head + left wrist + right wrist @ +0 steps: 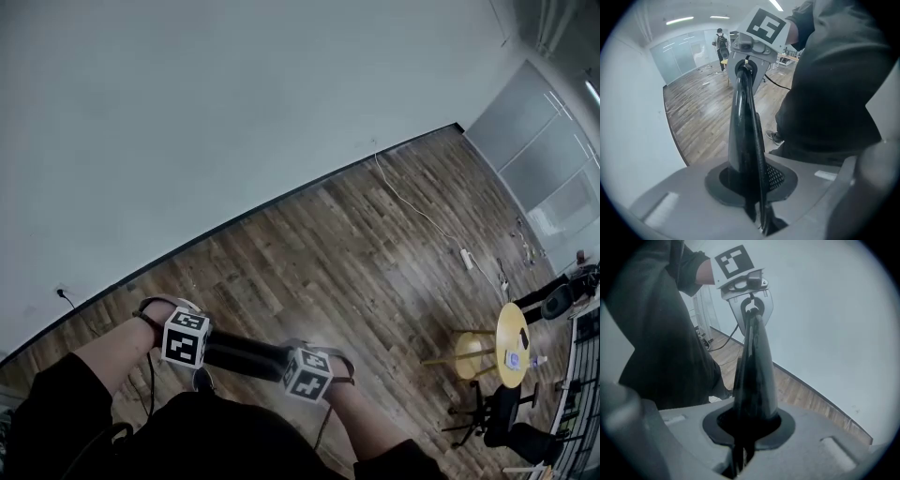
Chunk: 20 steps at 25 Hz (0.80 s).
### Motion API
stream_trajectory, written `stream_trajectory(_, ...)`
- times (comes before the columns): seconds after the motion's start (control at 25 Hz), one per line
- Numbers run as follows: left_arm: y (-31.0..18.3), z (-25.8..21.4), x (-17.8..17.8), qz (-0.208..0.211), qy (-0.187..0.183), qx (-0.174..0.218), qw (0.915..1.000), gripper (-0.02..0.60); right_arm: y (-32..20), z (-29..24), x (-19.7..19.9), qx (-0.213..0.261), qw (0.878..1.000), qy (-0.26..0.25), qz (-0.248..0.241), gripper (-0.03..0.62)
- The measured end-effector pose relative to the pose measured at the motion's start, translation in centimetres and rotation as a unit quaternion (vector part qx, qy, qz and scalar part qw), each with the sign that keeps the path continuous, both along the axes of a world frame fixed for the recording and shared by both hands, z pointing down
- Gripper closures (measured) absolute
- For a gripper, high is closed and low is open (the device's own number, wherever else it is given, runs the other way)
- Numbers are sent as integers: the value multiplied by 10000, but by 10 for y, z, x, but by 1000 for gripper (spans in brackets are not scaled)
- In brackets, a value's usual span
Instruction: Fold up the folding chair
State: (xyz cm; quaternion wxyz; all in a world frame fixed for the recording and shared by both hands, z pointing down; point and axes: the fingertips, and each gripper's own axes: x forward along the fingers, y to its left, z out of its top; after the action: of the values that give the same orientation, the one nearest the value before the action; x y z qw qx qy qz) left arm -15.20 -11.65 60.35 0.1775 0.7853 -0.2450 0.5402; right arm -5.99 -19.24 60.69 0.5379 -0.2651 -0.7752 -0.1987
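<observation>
A black part of the folding chair (242,354) shows as a dark bar running between my two grippers, close in front of my body, above the wooden floor. My left gripper (208,351) is shut on its left end, and my right gripper (283,364) is shut on its right end. In the left gripper view the thin black chair edge (745,131) rises from my left gripper (759,219) to the right gripper (747,63) with its marker cube. The right gripper view mirrors this: the chair edge (754,371) runs from my right gripper (738,459) to the left gripper (751,303). The rest of the chair is hidden.
A plain wall stands close ahead above the wooden floor (356,253). A white cable with a power strip (466,260) lies on the floor. At the right stand a round yellow table (511,342), a yellow stool (466,354) and black chairs (506,422). A person (721,42) stands far off.
</observation>
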Motion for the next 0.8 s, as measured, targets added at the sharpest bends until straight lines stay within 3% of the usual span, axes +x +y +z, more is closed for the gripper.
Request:
stream_trajectory(0.48, 53, -8, -110, -865, 13, -33, 9962, 529, 38, -8, -125, 17, 9958, 83, -910, 549)
stream_trajectory(0.8, 80, -9, -167, -1802, -9, -96, 9836, 529, 51, -9, -200, 7, 9827, 65, -1851, 548)
